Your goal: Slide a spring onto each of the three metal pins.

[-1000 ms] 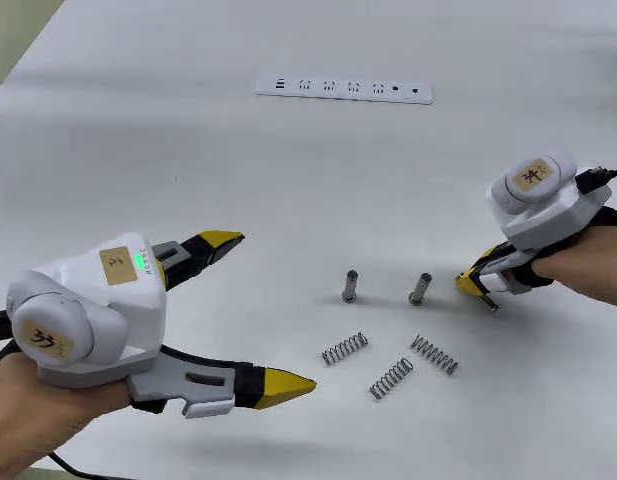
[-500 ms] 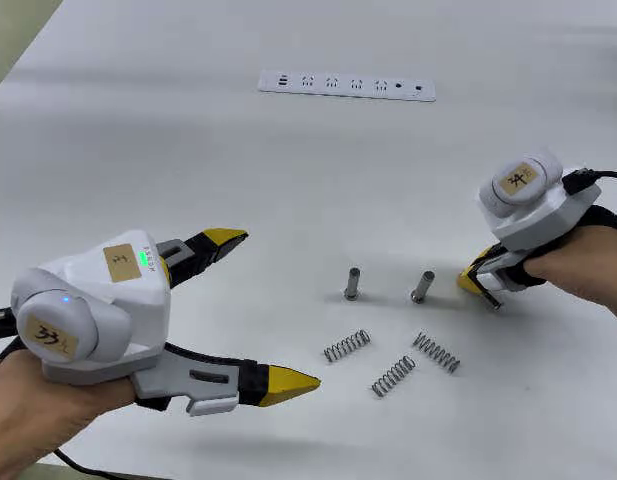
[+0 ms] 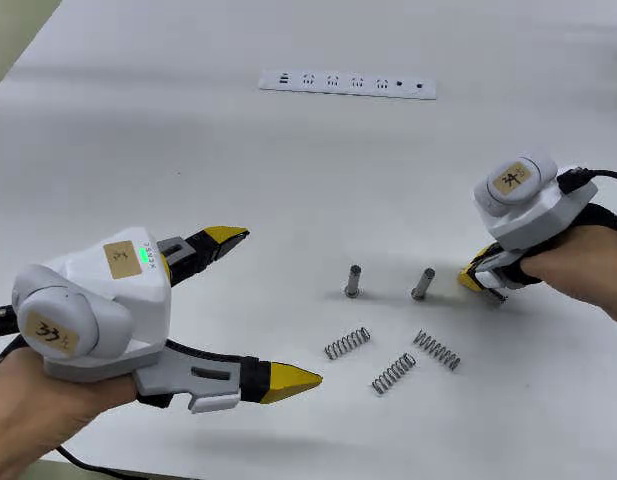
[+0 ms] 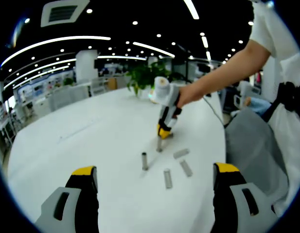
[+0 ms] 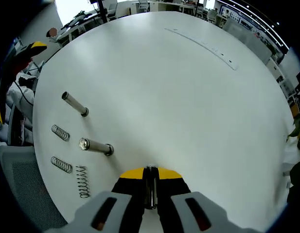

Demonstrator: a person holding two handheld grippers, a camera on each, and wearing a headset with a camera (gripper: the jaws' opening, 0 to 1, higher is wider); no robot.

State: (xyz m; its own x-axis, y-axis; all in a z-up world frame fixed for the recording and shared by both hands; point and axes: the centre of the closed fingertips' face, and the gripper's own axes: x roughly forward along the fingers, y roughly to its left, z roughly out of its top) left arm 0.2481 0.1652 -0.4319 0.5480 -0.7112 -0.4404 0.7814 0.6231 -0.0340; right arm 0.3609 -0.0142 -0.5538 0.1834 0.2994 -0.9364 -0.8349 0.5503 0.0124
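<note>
You seem to be standing the third pin (image 5: pixel 150 188), clenched in the jaws of your right gripper (image 3: pixel 480 284) at three o'clock of the two upright pins (image 3: pixel 353 281); next release it upright and bring the wide-open left gripper (image 3: pixel 263 308) to the three springs (image 3: pixel 392 375) lying at their six o'clock.

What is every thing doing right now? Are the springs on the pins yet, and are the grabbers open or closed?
left gripper: open wide, empty.
right gripper: shut on the third pin, low by the table.
third pin: clamped between the right gripper's jaws, no spring on it.
standing pins: upright on the table, bare.
springs: lying flat, loose, none on a pin.
power strip: lying flat, nothing plugged in.
</note>
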